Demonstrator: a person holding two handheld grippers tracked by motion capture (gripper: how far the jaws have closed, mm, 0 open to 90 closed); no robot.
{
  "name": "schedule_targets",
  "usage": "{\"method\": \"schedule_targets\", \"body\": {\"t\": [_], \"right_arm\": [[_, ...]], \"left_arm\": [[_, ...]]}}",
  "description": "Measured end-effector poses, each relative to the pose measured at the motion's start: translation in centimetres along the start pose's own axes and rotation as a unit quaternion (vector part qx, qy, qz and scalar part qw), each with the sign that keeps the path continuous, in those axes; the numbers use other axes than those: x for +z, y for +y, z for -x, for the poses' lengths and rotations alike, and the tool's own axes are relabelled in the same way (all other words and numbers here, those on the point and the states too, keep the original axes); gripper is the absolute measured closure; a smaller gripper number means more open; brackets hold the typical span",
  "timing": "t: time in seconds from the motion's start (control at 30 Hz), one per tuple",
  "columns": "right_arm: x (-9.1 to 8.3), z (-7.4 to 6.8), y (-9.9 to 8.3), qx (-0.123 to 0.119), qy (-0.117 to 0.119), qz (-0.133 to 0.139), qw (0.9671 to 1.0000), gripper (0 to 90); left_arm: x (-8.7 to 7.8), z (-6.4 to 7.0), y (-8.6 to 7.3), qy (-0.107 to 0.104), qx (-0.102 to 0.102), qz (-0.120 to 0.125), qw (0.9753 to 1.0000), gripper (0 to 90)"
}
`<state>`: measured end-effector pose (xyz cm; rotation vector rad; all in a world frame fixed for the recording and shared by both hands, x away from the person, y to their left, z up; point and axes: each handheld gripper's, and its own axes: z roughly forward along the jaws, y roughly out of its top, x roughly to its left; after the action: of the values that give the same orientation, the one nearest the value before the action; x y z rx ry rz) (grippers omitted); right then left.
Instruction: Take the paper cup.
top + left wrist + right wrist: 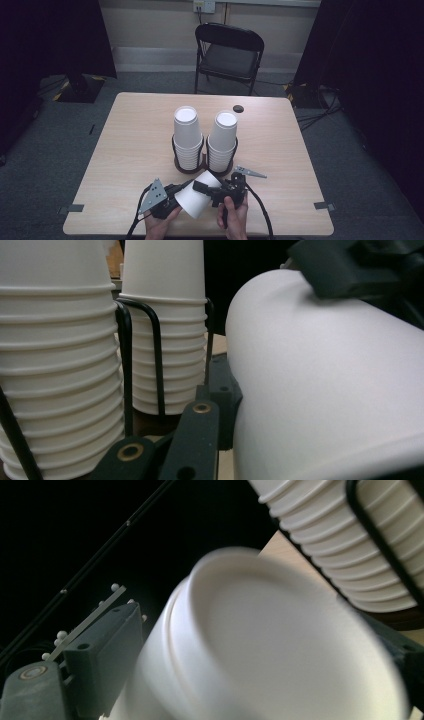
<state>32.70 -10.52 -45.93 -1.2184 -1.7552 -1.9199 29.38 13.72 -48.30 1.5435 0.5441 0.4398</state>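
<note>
A single white paper cup (196,196) lies tilted on its side just above the table's front edge, mouth toward the lower left. My left gripper (179,193) is shut on its left side; one finger (200,435) presses the cup wall (325,390). My right gripper (207,189) is shut on the cup from the right, with a finger (345,270) on top of it. In the right gripper view the cup's base (280,645) faces the camera, with the left gripper's housing (100,645) behind it.
Two upside-down stacks of white cups (187,135) (223,137) stand in a black wire holder (176,152) at the table's middle, just beyond the grippers. A small black disc (238,108) lies near the far edge. A black folding chair (227,50) stands behind the table (130,150).
</note>
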Motion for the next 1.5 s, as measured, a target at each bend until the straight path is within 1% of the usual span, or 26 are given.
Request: {"method": "schedule_targets", "body": {"t": [0.03,0.07,0.1,0.33,0.37,0.47,0.57,0.77,0.8,0.83,0.87,0.93,0.97,1.0,1.03,1.07,1.1,1.13,1.17,1.2,1.23,1.27,1.37,1.4,1.43,1.5], "right_arm": [[-0.4,0.1,0.2,-0.011,-0.017,0.008,0.9998,12.0],[-0.4,0.1,0.2,-0.011,-0.017,0.008,0.9998,12.0],[-0.7,0.1,0.3,-0.028,-0.026,0.015,0.9992,12.0],[-1.3,0.1,0.5,-0.066,-0.032,0.032,0.9968,12.0],[-1.5,0.1,0.5,-0.081,-0.035,0.036,0.9954,12.0],[-1.7,0.1,0.6,-0.095,-0.040,0.041,0.9938,12.0],[-1.9,0.1,0.7,-0.112,-0.041,0.043,0.9920,12.0],[-2.6,-0.1,0.7,-0.133,-0.041,0.047,0.9891,12.1],[-2.7,-0.1,0.7,-0.138,-0.042,0.048,0.9884,12.4],[-2.9,-0.2,0.6,-0.158,-0.046,0.044,0.9853,13.0],[-2.9,-0.2,0.6,-0.158,-0.046,0.044,0.9853,13.0],[-3.0,-0.2,0.4,-0.178,-0.063,0.044,0.9810,12.9],[-2.9,-0.4,0.2,-0.223,-0.085,0.038,0.9703,12.9],[-2.9,-0.4,0.2,-0.223,-0.085,0.038,0.9703,12.9],[-3.0,-0.6,-0.1,-0.265,-0.100,0.044,0.9579,12.9],[-3.0,-0.6,-0.1,-0.265,-0.100,0.044,0.9579,12.9],[-3.0,-0.8,-0.4,-0.303,-0.118,0.046,0.9447,12.6],[-3.0,-0.8,-0.4,-0.303,-0.118,0.046,0.9447,12.6],[-2.9,-0.8,-0.8,-0.329,-0.134,0.047,0.9337,12.5],[-2.9,-0.8,-0.8,-0.329,-0.134,0.047,0.9337,12.5],[-2.9,-0.8,-0.9,-0.338,-0.144,0.047,0.9289,12.4],[-2.9,-0.7,-1.2,-0.351,-0.158,0.047,0.9217,12.0],[-2.9,-0.5,-1.8,-0.361,-0.154,0.026,0.9195,13.3],[-2.8,-0.5,-2.0,-0.370,-0.159,0.020,0.9151,14.6],[-2.6,-0.6,-2.2,-0.386,-0.166,-0.009,0.9073,15.3],[-2.3,-0.6,-2.4,-0.408,-0.188,-0.043,0.8926,15.4]], "left_arm": [[0.0,-0.2,-0.1,-0.005,-0.006,-0.008,0.9999,86.4],[0.0,-0.2,-0.1,-0.005,-0.006,-0.008,0.9999,86.5],[0.0,-0.4,-0.1,-0.014,-0.023,-0.009,0.9996,86.5],[0.1,-0.6,0.2,-0.020,-0.028,-0.023,0.9991,86.6],[0.1,-0.8,0.3,-0.018,-0.026,-0.031,0.9990,86.6],[0.0,-1.1,0.3,-0.020,-0.035,-0.039,0.9984,86.7],[0.0,-1.3,0.4,-0.019,-0.024,-0.059,0.9978,86.7],[-0.5,-1.7,0.4,-0.015,-0.022,-0.066,0.9974,86.5],[-0.6,-1.8,0.4,-0.013,-0.021,-0.068,0.9974,86.5],[-0.8,-2.2,0.5,-0.009,-0.028,-0.070,0.9971,86.6],[-0.8,-2.2,0.5,-0.009,-0.028,-0.070,0.9971,86.6],[-1.0,-2.6,0.6,-0.010,-0.041,-0.070,0.9966,86.6],[-1.2,-2.8,0.8,-0.007,-0.043,-0.072,0.9964,86.7],[-1.2,-2.8,0.8,-0.007,-0.043,-0.072,0.9964,86.7],[-1.3,-3.0,1.1,-0.002,-0.036,-0.081,0.9960,86.7],[-1.3,-3.0,1.1,-0.002,-0.036,-0.081,0.9960,86.7],[-1.4,-3.2,1.3,0.002,-0.043,-0.085,0.9954,86.7],[-1.4,-3.2,1.3,0.002,-0.043,-0.085,0.9954,86.6],[-1.4,-3.3,1.4,0.006,-0.041,-0.088,0.9952,86.6],[-1.5,-3.4,1.5,0.007,-0.041,-0.091,0.9950,86.6],[-1.5,-3.5,1.6,0.007,-0.043,-0.094,0.9946,86.7],[-1.4,-3.5,1.8,0.008,-0.045,-0.094,0.9945,86.6],[-1.2,-3.6,2.3,0.001,-0.043,-0.105,0.9935,86.6],[-1.1,-3.7,2.5,-0.001,-0.042,-0.110,0.9930,86.6],[-1.0,-3.9,2.8,0.000,-0.051,-0.109,0.9927,86.6],[-1.0,-4.2,3.2,-0.003,-0.056,-0.113,0.9920,86.6]]}}
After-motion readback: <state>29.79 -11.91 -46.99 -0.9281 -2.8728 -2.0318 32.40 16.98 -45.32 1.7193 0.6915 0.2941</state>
